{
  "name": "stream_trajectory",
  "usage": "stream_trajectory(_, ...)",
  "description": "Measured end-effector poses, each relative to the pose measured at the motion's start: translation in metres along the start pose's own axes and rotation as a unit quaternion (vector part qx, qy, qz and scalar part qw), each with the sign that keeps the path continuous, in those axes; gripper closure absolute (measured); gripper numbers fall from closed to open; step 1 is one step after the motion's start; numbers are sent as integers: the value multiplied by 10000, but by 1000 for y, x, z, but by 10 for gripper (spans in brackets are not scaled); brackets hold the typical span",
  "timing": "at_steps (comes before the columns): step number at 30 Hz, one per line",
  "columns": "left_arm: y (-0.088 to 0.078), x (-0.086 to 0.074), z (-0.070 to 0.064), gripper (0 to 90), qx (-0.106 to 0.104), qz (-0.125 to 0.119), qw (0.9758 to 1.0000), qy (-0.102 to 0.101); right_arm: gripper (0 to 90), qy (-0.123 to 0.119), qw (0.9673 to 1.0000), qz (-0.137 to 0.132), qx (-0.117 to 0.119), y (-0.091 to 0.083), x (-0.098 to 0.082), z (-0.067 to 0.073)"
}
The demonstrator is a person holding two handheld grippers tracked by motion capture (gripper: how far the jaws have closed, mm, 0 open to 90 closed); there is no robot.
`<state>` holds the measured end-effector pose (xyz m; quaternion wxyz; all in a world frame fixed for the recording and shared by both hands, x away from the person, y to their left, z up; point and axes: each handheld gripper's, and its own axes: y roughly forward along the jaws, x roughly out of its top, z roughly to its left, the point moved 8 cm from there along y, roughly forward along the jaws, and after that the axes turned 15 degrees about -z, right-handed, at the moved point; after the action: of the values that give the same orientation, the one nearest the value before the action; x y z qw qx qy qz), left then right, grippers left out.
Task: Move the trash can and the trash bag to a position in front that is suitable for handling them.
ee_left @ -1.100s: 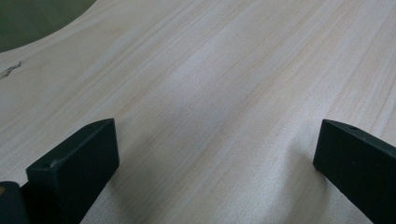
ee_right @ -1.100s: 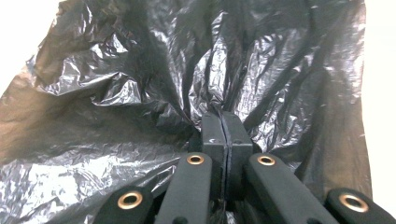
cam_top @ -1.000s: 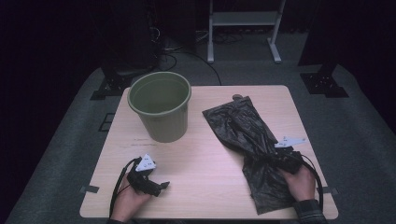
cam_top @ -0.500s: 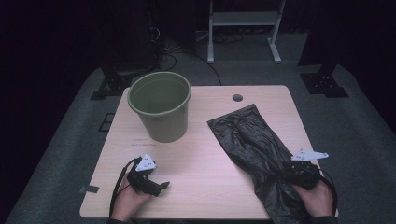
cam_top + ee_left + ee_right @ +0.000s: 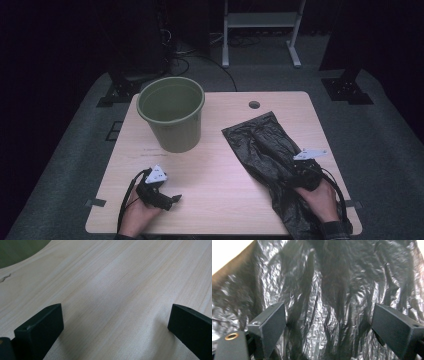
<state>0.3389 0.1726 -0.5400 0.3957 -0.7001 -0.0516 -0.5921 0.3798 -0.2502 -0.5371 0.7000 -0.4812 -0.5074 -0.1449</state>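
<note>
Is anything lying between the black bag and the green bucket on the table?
Nothing visible does. The black bag lies flat at the table's right, under the open right claw; the green bucket stands upright at the back left, with bare table between them.

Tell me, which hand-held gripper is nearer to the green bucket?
The left hand-held gripper is nearer, lying on the table just in front of the green bucket. The right hand-held gripper rests on the black bag, farther away.
</note>
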Motion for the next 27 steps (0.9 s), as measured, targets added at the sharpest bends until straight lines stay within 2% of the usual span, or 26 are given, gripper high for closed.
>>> stream_trajectory(2,0,0,0,0,12,-3,10000,-9,110,-74,10000,18,-24,1,-2,0)
stream_trajectory(5,1,0,0,0,73,-3,10000,-48,104,-80,9998,-164,6,1,-4,1)
stream_trajectory(11,1,1,0,0,114,4,9999,-69,105,-64,9995,-297,-13,-1,-6,1)
stream_trajectory(13,1,3,-2,0,15,-6,9999,-141,106,-72,9995,-319,-9,-1,-6,1)
stream_trajectory(17,1,6,-3,0,11,-2,9999,-134,105,-72,9995,-319,-11,-1,-6,1)
stream_trajectory(19,-2,13,-2,0,9,-94,9998,-169,105,-68,9995,-318,-15,-1,-6,1)
stream_trajectory(22,-6,19,-1,0,-24,-59,9997,-226,105,-63,9995,-317,-20,-1,-6,1)
stream_trajectory(27,-15,34,4,0,-9,-213,9991,-377,105,-62,9995,-318,-25,-1,-6,1)
